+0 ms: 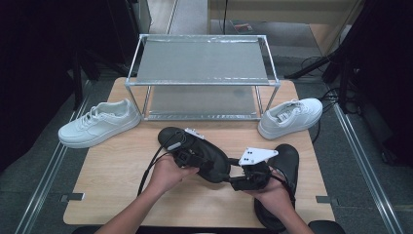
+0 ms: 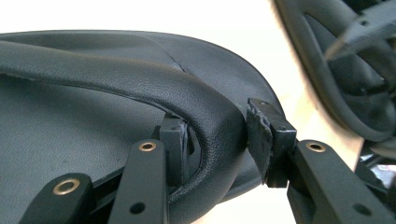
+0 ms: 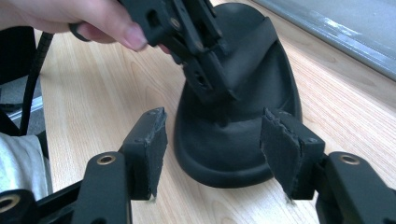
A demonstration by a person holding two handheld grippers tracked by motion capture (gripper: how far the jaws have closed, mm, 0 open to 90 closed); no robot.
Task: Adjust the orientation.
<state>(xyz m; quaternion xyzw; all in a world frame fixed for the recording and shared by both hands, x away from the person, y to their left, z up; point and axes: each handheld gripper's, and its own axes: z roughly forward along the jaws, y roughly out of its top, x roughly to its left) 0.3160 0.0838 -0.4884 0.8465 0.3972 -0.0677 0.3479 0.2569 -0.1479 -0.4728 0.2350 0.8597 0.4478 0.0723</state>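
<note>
A black slide sandal (image 1: 214, 158) lies on the wooden table (image 1: 117, 170) in front of the rack. My left gripper (image 1: 192, 151) is shut on its strap; in the left gripper view the padded strap (image 2: 187, 98) is pinched between the jaws of that gripper (image 2: 219, 135). My right gripper (image 1: 233, 173) stands open just right of that sandal. In the right gripper view its pads (image 3: 156, 149) frame the rounded end of the sandal (image 3: 233, 144) without touching it, and the left gripper (image 3: 210, 79) grips the strap above. A second black sandal (image 1: 287, 161) lies partly under the right hand.
A metal two-shelf rack (image 1: 202, 61) stands at the back of the table. One white sneaker (image 1: 100, 122) lies at its left, another (image 1: 291, 117) at its right. The second sandal (image 2: 336, 70) sits close by the held one. Cables trail from both grippers.
</note>
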